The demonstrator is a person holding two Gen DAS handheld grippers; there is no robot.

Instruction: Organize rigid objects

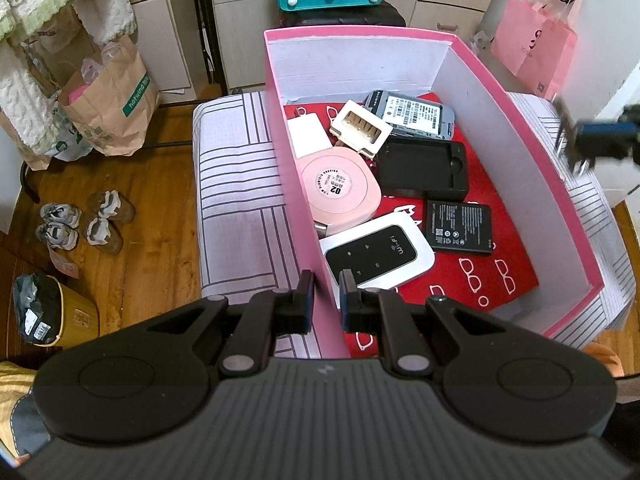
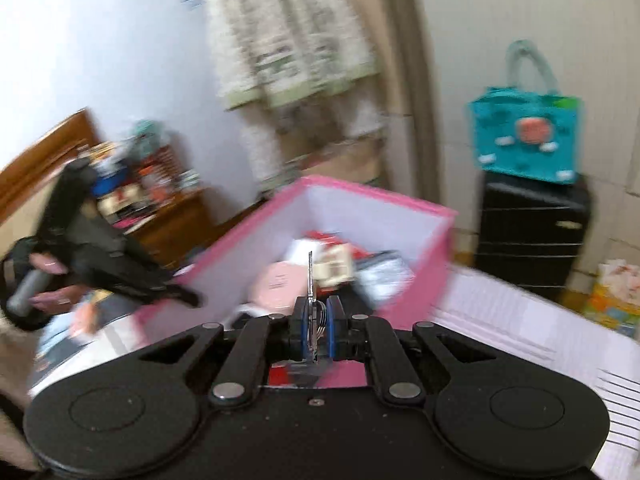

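A pink box (image 1: 296,200) with white inner walls and a red lining sits on a striped cushion. It holds a white WiFi router (image 1: 380,250), a round pink case (image 1: 340,190), a black battery (image 1: 460,228), a black charger cradle (image 1: 426,170), a cream plastic part (image 1: 362,128) and a grey battery (image 1: 416,114). My left gripper (image 1: 327,300) is shut on the box's near left wall. My right gripper (image 2: 316,324) is shut on a bunch of metal keys (image 2: 311,280), held above the box (image 2: 416,208). It also shows blurred in the left wrist view (image 1: 576,144).
The striped cushion (image 1: 236,184) stands on a wooden floor (image 1: 152,184). Paper bags (image 1: 112,104), small shoes (image 1: 80,220) and a yellow bin (image 1: 52,312) lie to the left. A pink bag (image 1: 536,48) hangs at the right. A teal bag (image 2: 528,136) sits on black drawers (image 2: 528,236).
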